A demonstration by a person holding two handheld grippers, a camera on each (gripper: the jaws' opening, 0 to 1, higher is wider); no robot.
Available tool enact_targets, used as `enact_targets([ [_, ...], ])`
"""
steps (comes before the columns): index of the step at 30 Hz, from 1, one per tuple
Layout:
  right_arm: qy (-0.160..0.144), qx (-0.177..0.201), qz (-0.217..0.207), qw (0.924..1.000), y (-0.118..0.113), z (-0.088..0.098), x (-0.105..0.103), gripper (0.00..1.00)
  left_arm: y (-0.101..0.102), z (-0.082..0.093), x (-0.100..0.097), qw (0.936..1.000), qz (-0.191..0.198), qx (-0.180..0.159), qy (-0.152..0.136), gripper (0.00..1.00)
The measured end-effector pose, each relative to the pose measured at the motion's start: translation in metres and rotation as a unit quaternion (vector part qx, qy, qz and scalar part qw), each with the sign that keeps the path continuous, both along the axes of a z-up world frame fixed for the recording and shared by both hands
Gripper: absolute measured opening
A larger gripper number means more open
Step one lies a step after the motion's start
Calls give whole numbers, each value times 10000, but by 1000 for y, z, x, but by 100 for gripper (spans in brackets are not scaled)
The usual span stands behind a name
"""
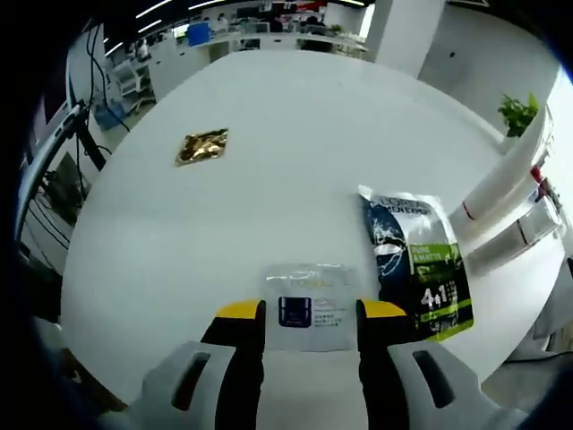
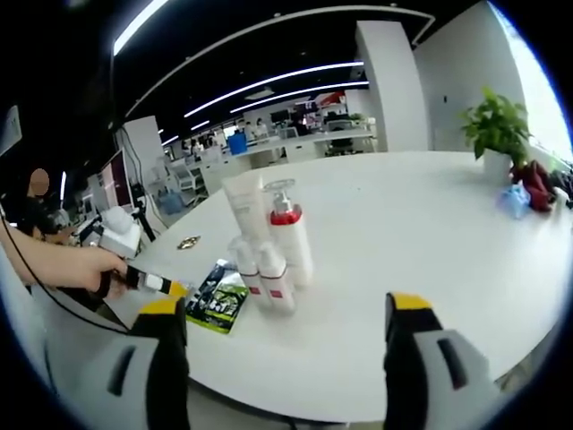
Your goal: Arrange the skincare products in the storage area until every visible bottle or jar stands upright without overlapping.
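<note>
My left gripper [image 1: 311,313] is open low over the white table [image 1: 295,179], its yellow-tipped jaws either side of a flat white sachet [image 1: 309,306] with a dark blue square. Just right of it lies a dark blue and green sachet [image 1: 416,264]. At the right edge stand white bottles [image 1: 503,186] with red bands. In the right gripper view a white tube [image 2: 246,208], a red-collared pump bottle [image 2: 292,240] and two small bottles [image 2: 260,276] stand upright in a cluster, with the green sachet [image 2: 218,305] to their left. My right gripper [image 2: 285,306] is open, well short of them.
A gold foil packet [image 1: 202,146] lies alone at the far left of the table, also seen as the gold packet [image 2: 188,242]. A person's hand [image 2: 85,269] holds the left gripper [image 2: 175,288]. A potted plant [image 2: 497,125] and red and blue items [image 2: 535,186] sit at the far right edge.
</note>
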State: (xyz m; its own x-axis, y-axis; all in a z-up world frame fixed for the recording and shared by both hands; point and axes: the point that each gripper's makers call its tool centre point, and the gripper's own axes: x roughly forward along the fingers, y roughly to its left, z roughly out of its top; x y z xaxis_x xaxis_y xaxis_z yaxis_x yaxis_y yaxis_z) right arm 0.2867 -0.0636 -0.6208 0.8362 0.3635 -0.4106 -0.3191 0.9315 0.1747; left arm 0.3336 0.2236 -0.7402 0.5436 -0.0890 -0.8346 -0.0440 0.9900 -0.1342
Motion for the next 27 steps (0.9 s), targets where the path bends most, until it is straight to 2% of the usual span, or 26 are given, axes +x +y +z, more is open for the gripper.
enact_targets([
  [18,-46,-38,5,10000,0,1,0,92,-2,1,1,9997,51,-194,-127,42],
  [27,-82,-78,2,9999,0,2,-1,92,3,5,-6,9995,92,-313,-58,56],
])
